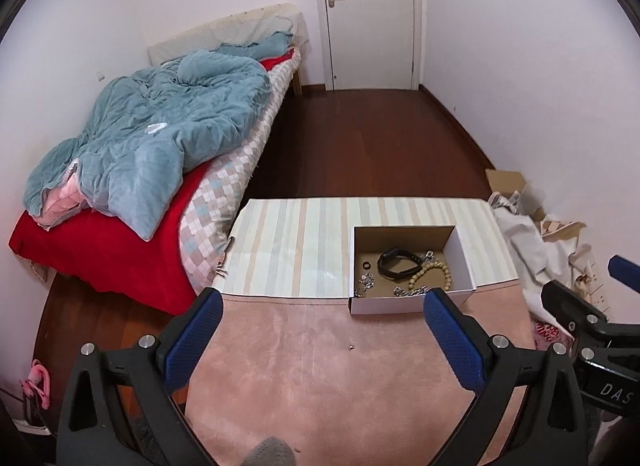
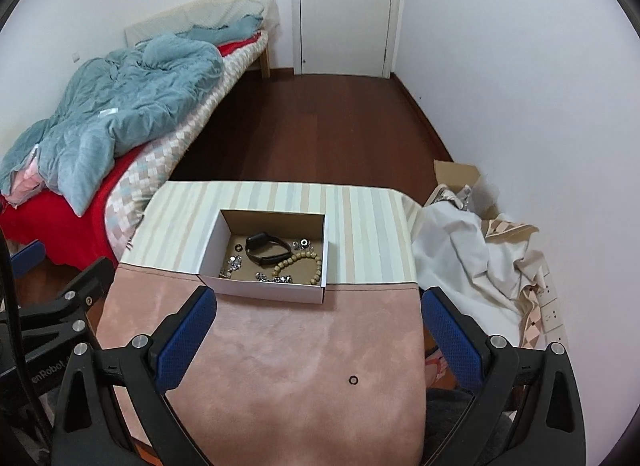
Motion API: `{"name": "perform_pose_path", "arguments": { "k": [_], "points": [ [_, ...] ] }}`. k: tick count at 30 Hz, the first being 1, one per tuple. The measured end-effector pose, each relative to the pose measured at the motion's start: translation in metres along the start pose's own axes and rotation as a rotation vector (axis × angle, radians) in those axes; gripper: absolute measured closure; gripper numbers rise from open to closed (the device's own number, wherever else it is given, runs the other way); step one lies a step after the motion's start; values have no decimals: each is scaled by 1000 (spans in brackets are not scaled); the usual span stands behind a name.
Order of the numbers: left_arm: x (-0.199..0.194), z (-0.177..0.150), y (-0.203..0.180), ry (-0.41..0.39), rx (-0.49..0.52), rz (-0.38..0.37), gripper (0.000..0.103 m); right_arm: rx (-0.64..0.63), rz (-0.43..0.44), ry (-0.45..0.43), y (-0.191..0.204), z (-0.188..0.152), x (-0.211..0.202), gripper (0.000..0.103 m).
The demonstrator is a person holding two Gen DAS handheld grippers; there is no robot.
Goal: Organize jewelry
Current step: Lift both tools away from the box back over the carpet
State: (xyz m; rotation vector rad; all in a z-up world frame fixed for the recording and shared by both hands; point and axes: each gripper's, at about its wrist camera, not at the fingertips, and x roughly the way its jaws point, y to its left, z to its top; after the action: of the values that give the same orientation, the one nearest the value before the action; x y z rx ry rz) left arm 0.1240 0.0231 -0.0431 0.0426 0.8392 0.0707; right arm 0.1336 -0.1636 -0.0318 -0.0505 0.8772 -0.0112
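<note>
Jewelry sat in the box on the worktop.
Both tongs, left and right, were wide open, holding nothing.

White letters "DAS" stood on the black body of the right gripper, seen at the right edge of the left wrist view; the word ran out of frame. White letters "enRobot" stood on the black body of the left gripper at the left edge of the right wrist view, start cut off. No other text was legible.
</note>
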Motion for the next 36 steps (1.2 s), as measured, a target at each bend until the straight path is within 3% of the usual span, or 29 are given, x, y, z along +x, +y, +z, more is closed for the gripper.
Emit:
{"name": "perform_pose_path", "arguments": {
  "k": [8,15,20,22,25,28,29,31,33,36],
  "points": [
    [-33,3,3,-40,-1,-19,1,31,14,-41,-4,-3,-40,0],
    [-39,1,3,-53,-30,-12,1,49,22,-52,-8,-3,-48,0],
    [-13,-9,6,-44,-42,67,0,129,56,6,-35,-12,-15,0],
    [5,-17,9,-24,-48,118,0,148,20,68,-46,-23,12,0],
    [45,-36,11,75,-50,130,0,155,-55,151,-61,-44,52,0],
    [85,-59,8,200,-28,152,0,182,-58,261,-74,-70,99,14],
    [96,-66,7,238,-20,159,0,194,-41,301,-77,-81,116,24],
    [116,-81,5,300,-9,161,0,208,-8,363,-82,-102,145,32],
    [133,-94,2,345,6,168,0,214,-5,390,-83,-116,163,48],
    [155,-110,-2,408,31,168,0,213,-8,424,-82,-136,186,54]
  ]
}}
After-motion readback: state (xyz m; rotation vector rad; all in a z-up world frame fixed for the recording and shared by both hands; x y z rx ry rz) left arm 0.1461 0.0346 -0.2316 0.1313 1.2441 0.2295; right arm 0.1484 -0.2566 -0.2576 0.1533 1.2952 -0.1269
